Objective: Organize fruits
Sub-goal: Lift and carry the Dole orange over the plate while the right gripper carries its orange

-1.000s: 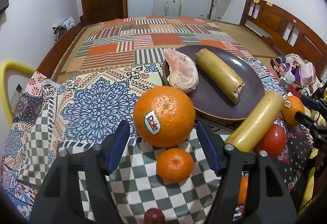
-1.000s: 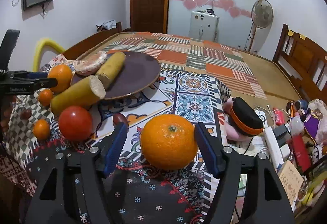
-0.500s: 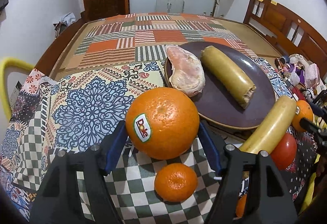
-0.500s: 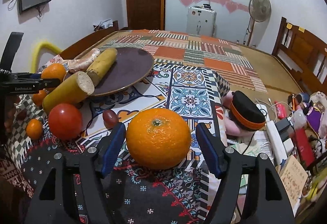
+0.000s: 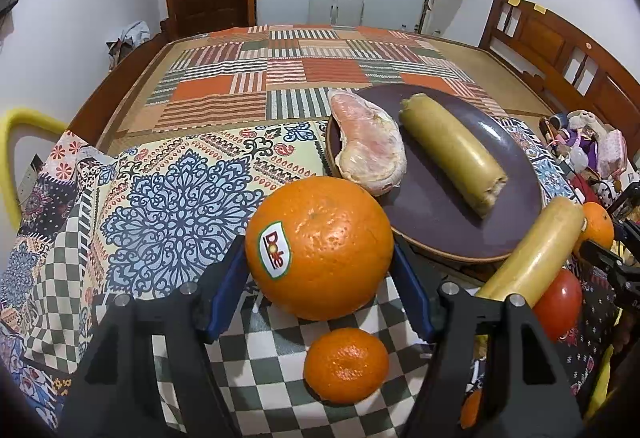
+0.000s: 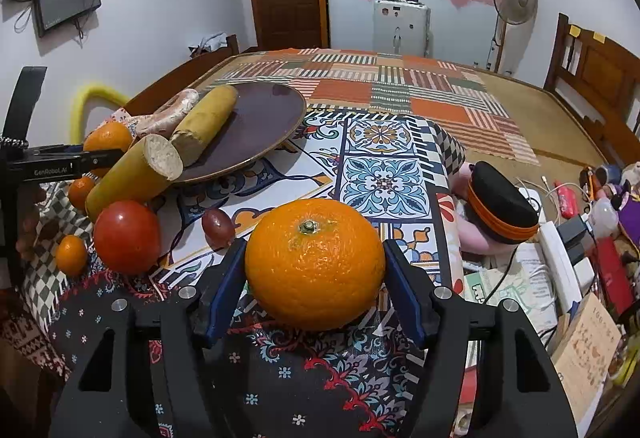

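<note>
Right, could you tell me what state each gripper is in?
Left gripper: around the Dole orange; grip cannot be told.
Right gripper: closing around the unlabelled orange; grip cannot be told.

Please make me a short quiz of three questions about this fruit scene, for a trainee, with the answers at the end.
1. True or false: the dark plate holds a pink pomelo segment.
2. The sticker on the big orange between the fingers of the left gripper reads: A) Sunkist, B) Dole, C) Chiquita.
3. Count each yellow stick that lies wholly on the plate.

Key: 1 true. 2 B. 3 one; the second stick is in front of the rim, beside the tomato.
</note>
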`<state>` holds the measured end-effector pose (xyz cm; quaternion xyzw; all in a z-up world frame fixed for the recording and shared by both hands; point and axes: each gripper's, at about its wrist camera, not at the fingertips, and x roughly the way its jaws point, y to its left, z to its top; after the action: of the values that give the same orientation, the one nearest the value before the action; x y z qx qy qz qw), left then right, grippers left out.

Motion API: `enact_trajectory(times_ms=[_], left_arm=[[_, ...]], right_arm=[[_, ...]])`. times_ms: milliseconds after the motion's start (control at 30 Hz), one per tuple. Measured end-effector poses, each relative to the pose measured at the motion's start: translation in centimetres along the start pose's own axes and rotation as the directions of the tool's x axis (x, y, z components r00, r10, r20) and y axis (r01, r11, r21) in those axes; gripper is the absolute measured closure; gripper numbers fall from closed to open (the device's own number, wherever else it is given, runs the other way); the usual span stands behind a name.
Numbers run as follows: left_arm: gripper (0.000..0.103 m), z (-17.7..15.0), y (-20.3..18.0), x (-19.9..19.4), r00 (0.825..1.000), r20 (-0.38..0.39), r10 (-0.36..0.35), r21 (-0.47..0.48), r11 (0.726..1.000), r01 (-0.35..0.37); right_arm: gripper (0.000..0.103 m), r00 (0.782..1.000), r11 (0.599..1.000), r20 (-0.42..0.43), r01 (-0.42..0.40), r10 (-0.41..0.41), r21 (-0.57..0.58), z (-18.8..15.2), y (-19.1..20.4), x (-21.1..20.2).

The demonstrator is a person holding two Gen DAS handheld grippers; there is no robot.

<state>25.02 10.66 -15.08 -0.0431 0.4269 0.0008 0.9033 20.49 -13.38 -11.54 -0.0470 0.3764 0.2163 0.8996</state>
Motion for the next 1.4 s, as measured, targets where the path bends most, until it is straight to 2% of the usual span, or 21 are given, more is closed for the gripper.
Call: enact_trajectory(times_ms=[400, 800, 1100, 1400], left_arm=[[0.035, 0.6, -1.0, -3.9, 0.996, 0.087, -0.008, 0.017, 1.0, 0.006], [0.035, 2.8, -3.2, -7.0, 0.982, 0.184, -0.049, 0.053, 0.998, 0.04], [0.035, 4.8, -4.4, -7.1, 0.973, 0.223, -0.06, 0.071, 0.996, 0.045], [0.035, 6.5, -4.8, -5.0, 0.975, 0.218, -0.05, 0.074, 0.997, 0.034]], right_arm=[[0.04, 0.995, 0.999, 0.095, 0.012, -0.008, -0.035, 2.5, 1.2, -2.2], [0.04, 0.983, 0.998, 0.184, 0.007, 0.004, -0.063, 6.2, 2.5, -2.3], [0.04, 0.976, 0.996, 0.218, 0.011, 0.008, -0.085, 9.2, 3.6, -0.7], [0.04, 0.982, 0.994, 0.19, 0.015, 0.006, -0.11, 11.0, 4.1, 2.5]])
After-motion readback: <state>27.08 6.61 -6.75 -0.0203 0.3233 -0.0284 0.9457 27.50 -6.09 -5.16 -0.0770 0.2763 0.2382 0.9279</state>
